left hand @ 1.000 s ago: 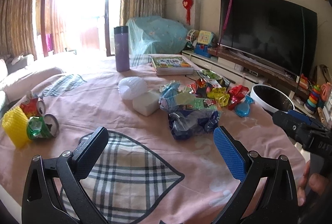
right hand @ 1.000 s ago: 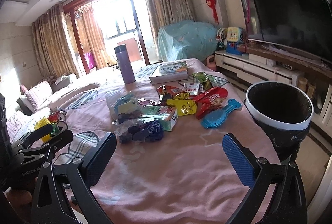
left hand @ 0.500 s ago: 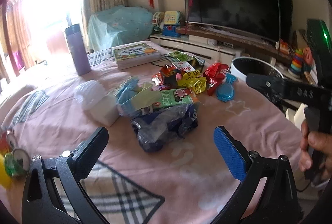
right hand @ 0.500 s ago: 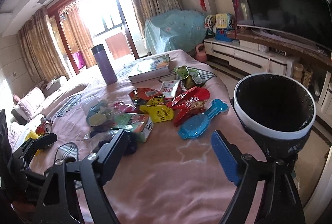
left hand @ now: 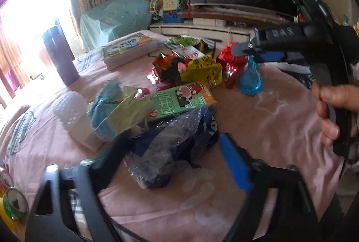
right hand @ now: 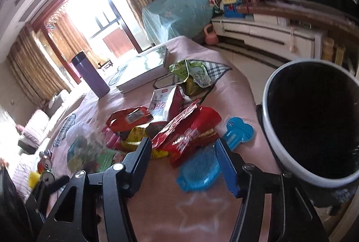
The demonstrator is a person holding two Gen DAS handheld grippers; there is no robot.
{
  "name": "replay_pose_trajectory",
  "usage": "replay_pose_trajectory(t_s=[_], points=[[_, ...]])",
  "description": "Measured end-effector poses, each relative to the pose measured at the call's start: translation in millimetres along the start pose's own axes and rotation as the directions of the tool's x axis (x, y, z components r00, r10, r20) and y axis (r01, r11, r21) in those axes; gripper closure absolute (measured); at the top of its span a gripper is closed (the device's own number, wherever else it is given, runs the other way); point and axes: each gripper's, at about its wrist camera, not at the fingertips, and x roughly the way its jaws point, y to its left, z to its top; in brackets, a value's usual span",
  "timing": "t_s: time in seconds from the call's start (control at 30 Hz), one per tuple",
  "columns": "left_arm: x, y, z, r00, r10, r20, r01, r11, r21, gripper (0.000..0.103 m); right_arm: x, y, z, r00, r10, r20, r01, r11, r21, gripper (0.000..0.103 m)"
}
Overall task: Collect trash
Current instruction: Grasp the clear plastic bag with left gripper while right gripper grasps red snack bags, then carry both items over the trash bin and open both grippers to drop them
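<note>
Both hand-held grippers, left [left hand: 172, 163] and right [right hand: 182, 159], have closed in on the wrappers [right hand: 188, 129].

A table under a pink cloth [left hand: 280, 121] carries a heap of wrappers: a blue bag [left hand: 170, 152], a green carton [left hand: 179, 100], a yellow packet [left hand: 202, 71] and a red packet [right hand: 190, 129]. A blue brush [right hand: 199, 168] lies beside them; books [left hand: 128, 46], a purple flask [left hand: 59, 55] and crushed cans [left hand: 13, 201] lie apart.

Wrapper pile [right hand: 179, 129] crowds table centre; bare pink cloth [right hand: 202, 208] nr bin [right hand: 314, 121].
</note>
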Motion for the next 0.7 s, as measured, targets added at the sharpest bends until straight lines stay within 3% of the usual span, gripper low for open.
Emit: replay_pose_trajectory(t_s=[0.03, 0.1, 0.17, 0.37, 0.7], points=[[2.5, -0.6, 0.1, 1.0, 0.0, -0.008, 0.0, 1.0, 0.003, 0.046, 3.5, -2.1, 1.7, 1.0, 0.01, -0.009, -0.01, 1.0, 0.009, 0.052], [3.1, 1.1, 1.1, 1.0, -0.01, -0.012, 0.01, 1.0, -0.006, 0.052, 10.4, -5.9, 2.1, 0.999, 0.04, -0.028, -0.039, 0.999, 0.026, 0.077], [0.7, 3.7, 2.6, 1.0, -0.028, -0.008, 0.027, 0.999, -0.021, 0.062, 10.7, -7.7, -0.6, 0.997, 0.071, -0.029, -0.07, 0.997, 0.035, 0.094], [-17.2, 7.4, 7.3, 0.997, -0.075, 0.026, 0.077, 0.993, -0.089, 0.075, -12.8, -1.9, -7.9, 0.994, 0.107, 0.005, -0.107, 0.994, -0.002, 0.098], [-37.7, -21.0, 40.3, 0.983, -0.152, 0.099, 0.164, 0.979, -0.119, 0.078, -84.3, -25.6, -7.3, 0.989, 0.099, 0.113, -0.099, 0.995, -0.001, 0.098]])
